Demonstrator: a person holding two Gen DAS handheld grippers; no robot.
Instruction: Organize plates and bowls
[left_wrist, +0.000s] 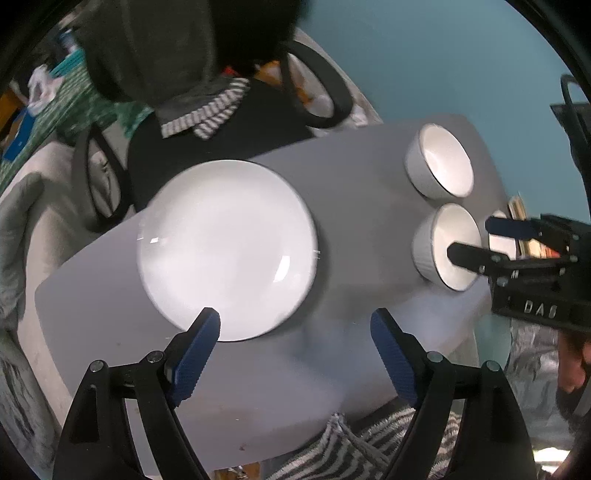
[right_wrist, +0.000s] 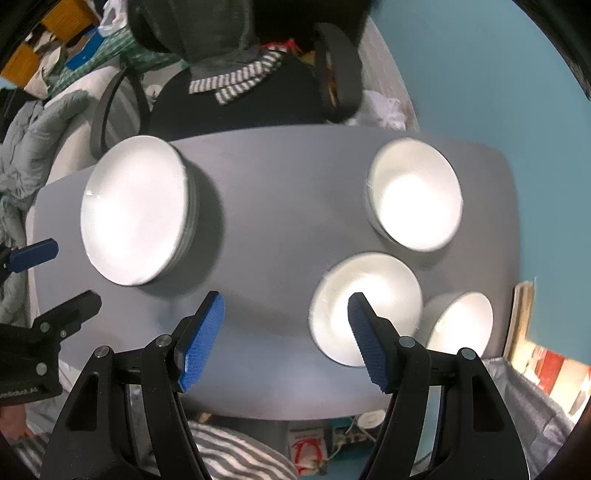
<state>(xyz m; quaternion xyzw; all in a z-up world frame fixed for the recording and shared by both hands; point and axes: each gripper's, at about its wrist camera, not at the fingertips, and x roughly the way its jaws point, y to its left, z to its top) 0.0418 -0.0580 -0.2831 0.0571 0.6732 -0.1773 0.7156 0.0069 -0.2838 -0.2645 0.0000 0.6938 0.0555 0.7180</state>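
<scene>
From the left wrist view, the left hand-held gripper (left_wrist: 295, 328) hangs with its fingers spread wide and empty above the grey counter (left_wrist: 354, 206); the plate (left_wrist: 227, 249) lies just ahead of its left fingertip, near the counter's far edge. Two bowls (left_wrist: 441, 160) sit well off to its right, where the right hand-held gripper (left_wrist: 467, 240) reaches over the nearer one. From the right wrist view, the right hand-held gripper (right_wrist: 286, 306) is also spread apart and empty, with three bowls (right_wrist: 415, 195) ahead and to its right, the closest bowl (right_wrist: 365, 306) behind its right fingertip. The bowls crowd the counter's right edge, so a careless nudge could likely push one off; bare counter lies open between plate and bowls.
</scene>
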